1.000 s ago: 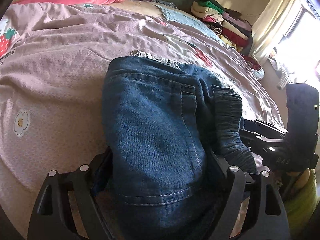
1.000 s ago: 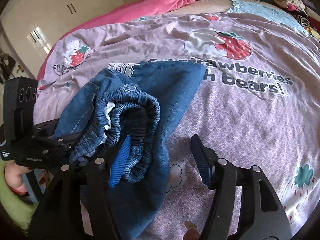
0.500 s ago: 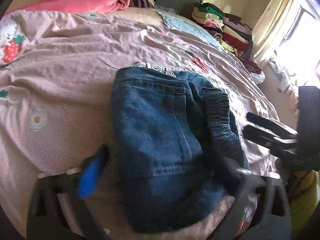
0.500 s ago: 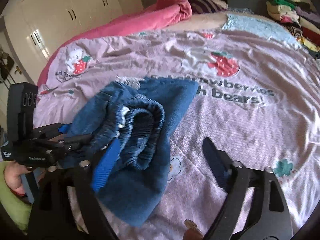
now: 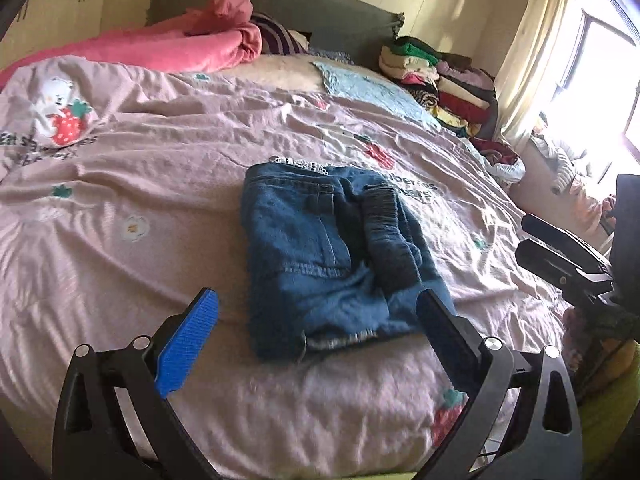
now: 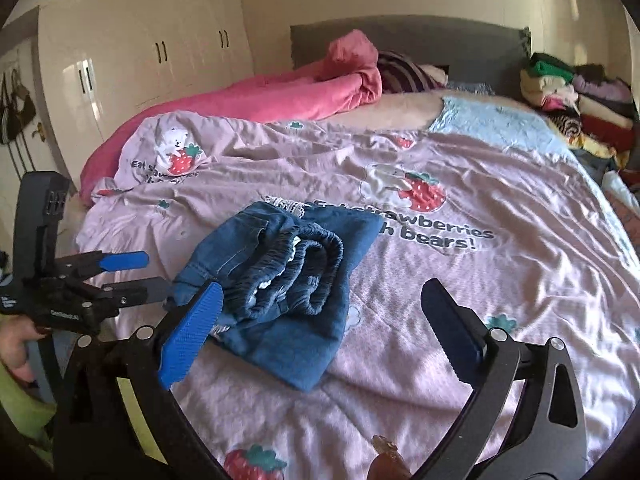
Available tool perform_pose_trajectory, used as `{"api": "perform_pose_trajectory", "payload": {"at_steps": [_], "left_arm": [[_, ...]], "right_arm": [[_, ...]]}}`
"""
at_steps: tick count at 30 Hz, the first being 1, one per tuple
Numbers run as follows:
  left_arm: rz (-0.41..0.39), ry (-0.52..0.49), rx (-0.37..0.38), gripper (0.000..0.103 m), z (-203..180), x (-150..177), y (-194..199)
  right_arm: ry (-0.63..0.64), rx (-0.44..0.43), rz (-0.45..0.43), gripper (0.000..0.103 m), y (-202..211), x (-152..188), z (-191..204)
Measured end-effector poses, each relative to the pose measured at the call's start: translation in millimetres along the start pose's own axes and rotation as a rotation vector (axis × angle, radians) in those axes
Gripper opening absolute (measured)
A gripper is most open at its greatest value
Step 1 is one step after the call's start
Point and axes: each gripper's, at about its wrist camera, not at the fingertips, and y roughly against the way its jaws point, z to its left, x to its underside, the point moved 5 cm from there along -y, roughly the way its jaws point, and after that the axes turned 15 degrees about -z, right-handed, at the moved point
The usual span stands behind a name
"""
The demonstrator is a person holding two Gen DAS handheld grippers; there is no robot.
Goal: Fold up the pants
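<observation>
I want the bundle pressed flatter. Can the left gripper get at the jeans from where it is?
Probably yes: the left gripper is open, the folded jeans lie just ahead of its fingers, and nothing sits between them on the bedspread.

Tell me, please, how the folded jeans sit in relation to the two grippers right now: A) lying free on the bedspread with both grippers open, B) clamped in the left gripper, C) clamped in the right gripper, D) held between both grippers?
A: the folded jeans lie on the bedspread, and the left gripper and right gripper are both open, gripping nothing.
</observation>
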Motion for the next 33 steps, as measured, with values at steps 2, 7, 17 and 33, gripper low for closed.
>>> {"api": "perform_pose_trajectory", "payload": {"at_steps": [2,7,17,33], "left_arm": [[-0.009,-0.003,-0.001,0.099,-0.5,2.4,10.6],[-0.039,-0.011,-0.022,0.099,0.6,4.8,32.3],[-0.045,-0.028,-0.037,0.099,-4.1,16.5,50.4],[0.024,-0.044,-0.050,0.099,-9.6,54.6,46.2]], "right_arm": [[0.006,0.011,0.003,0.094,7.8,2.2,2.7],[0.035,0.029,0.006,0.094,23.4,7.6,9.4],[0.064,0.046,-0.005,0.094,48.1,18.7,18.4],[0.003,0.084,0.122,0.094,36.3,65.5,12.5]]}}
